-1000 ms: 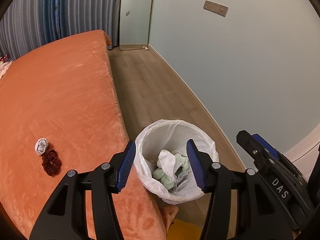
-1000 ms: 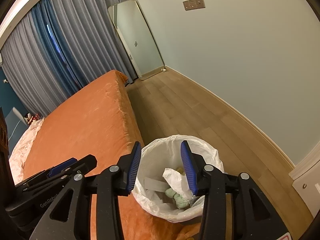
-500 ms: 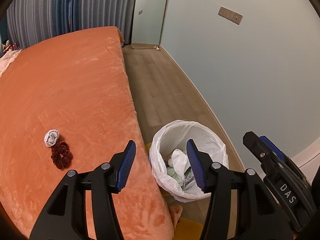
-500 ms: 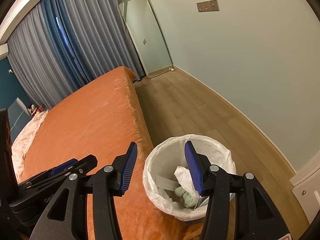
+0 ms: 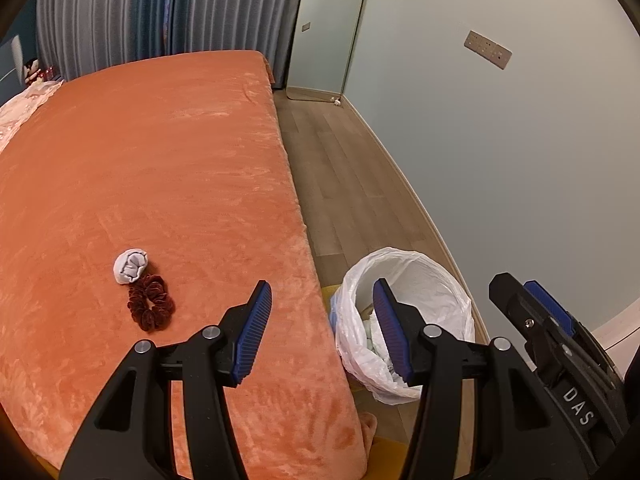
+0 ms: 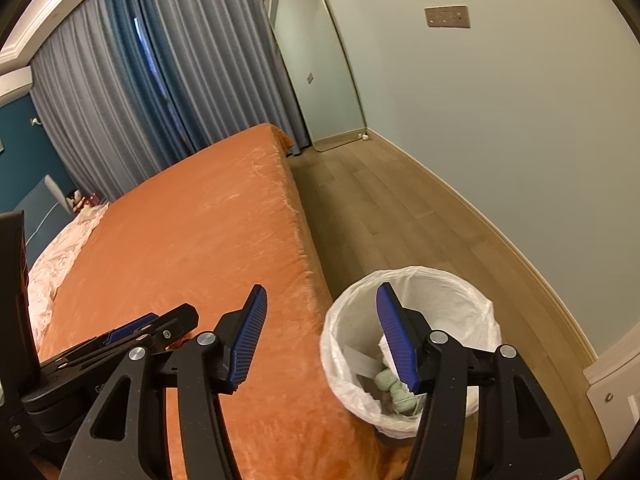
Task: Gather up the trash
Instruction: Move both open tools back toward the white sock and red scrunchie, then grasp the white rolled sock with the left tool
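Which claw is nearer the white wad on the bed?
Left. The left claw hangs over the bed edge, just right of the white wad; the right claw sits further right, toward the bin.

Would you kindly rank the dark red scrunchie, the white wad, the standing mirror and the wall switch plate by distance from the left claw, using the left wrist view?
1. Dark red scrunchie, on the bed, left of the left claw.
2. White wad, touching the scrunchie's far side.
3. Standing mirror and wall switch plate: both far off; too close to call.
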Action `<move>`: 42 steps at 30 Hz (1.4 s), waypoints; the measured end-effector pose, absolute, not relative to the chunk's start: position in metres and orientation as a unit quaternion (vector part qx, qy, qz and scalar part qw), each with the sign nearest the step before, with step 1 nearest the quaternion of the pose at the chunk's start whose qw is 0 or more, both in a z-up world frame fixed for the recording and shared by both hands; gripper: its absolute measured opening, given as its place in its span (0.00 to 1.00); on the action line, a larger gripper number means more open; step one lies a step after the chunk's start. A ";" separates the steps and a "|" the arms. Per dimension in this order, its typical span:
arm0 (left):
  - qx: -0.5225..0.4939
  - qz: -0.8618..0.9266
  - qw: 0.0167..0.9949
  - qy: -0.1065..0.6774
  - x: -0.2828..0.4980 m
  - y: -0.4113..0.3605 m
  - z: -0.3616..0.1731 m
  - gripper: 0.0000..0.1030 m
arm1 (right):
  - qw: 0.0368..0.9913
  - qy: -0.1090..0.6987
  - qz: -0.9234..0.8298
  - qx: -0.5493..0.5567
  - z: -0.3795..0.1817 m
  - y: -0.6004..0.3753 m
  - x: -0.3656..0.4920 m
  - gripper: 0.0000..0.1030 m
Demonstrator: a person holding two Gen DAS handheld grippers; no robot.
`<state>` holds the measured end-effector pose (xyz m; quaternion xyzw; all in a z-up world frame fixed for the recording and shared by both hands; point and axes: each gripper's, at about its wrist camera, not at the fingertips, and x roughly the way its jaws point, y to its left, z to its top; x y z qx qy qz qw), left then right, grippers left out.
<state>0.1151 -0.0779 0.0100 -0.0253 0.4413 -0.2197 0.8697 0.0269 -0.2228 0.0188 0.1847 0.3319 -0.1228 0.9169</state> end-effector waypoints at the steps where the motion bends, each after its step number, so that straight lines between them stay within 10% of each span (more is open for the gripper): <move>1: -0.027 -0.218 0.870 0.441 0.116 -0.075 0.010 0.49 | 0.917 0.333 -0.120 0.182 0.019 -0.220 0.028 0.54; 42: -0.111 -0.039 0.846 0.520 0.211 0.147 -0.109 0.62 | 0.873 0.474 0.001 0.116 -0.092 -0.032 0.146 0.57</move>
